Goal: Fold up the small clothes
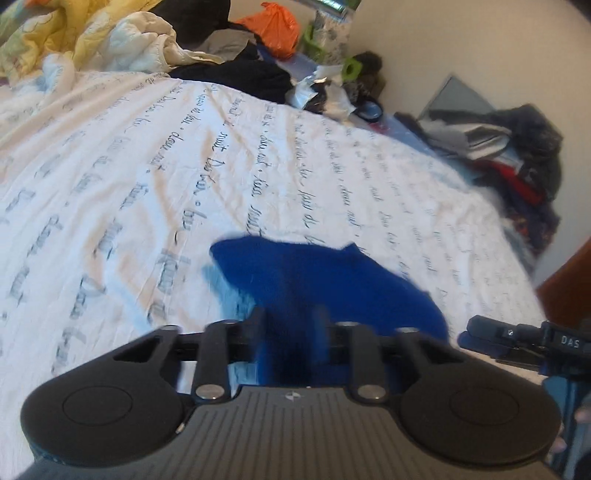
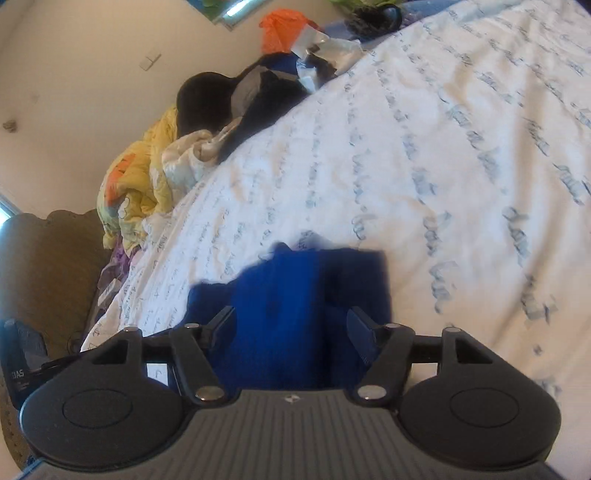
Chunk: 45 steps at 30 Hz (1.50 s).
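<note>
Left wrist view: left gripper (image 1: 291,328) sits low over a bed w/ a white sheet printed in rows of grey script (image 1: 147,166). A small royal-blue knit garment (image 1: 332,280) lies on the sheet right ahead & runs back btwn the two black fingers. Jaws part-open; blur hides whether the pads press the cloth, so can't tell if it's gripped. Right gripper (image 1: 476,336) pokes in at the right edge, tips just beside the garment's near corner. Far side of bed: crumpled yellow quilt (image 1: 85,40), orange plastic bag (image 1: 279,31), heap of dark clothes (image 1: 517,155) by the wall.

Right wrist view: right gripper (image 2: 291,332) also over the blue garment (image 2: 288,295), which fills the gap btwn its fingers. Jaws approx. half-wide, blue cloth visible inside each pad, not pinched. Same sheet (image 2: 443,147), quilt (image 2: 136,184), orange bag (image 2: 280,29) behind.
</note>
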Motion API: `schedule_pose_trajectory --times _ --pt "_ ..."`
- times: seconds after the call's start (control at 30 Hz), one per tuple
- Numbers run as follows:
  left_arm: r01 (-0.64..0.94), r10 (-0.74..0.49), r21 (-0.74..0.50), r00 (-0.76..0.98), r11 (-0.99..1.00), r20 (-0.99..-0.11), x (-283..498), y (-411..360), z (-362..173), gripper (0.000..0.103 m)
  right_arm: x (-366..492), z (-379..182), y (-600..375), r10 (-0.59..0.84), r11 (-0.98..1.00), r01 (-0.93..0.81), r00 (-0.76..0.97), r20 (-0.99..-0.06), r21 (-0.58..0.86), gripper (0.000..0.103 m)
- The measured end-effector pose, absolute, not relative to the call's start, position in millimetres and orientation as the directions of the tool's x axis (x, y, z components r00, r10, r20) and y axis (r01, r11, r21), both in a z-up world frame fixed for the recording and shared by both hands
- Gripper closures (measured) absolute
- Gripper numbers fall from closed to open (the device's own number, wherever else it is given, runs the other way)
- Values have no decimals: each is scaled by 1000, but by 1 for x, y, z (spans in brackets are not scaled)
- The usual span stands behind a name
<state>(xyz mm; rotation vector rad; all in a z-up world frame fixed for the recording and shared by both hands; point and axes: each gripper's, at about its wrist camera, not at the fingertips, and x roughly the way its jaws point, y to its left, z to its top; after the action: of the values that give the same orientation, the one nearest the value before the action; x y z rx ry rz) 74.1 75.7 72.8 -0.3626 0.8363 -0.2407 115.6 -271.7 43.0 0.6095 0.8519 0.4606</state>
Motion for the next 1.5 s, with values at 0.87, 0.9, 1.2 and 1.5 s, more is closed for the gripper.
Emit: schedule_pose_trajectory --times 0.87,0.9,1.2,1.5 --pt "127 -249 -225 689 966 -680 -59 60 81 21 2 30 -271 670 735 -248 411 -618 631 78" --pt "146 -253 -217 733 965 -632 -62 56 90 9 4 42 -276 664 735 -252 456 -593 629 70" --pt "290 -200 16 699 957 -687 -1 -40 41 25 96 68 -194 604 796 -388 551 -575 464 46" --pt "393 -232 116 729 912 -645 -26 -18 25 25 78 26 -175 515 832 -516 582 -629 204 48"
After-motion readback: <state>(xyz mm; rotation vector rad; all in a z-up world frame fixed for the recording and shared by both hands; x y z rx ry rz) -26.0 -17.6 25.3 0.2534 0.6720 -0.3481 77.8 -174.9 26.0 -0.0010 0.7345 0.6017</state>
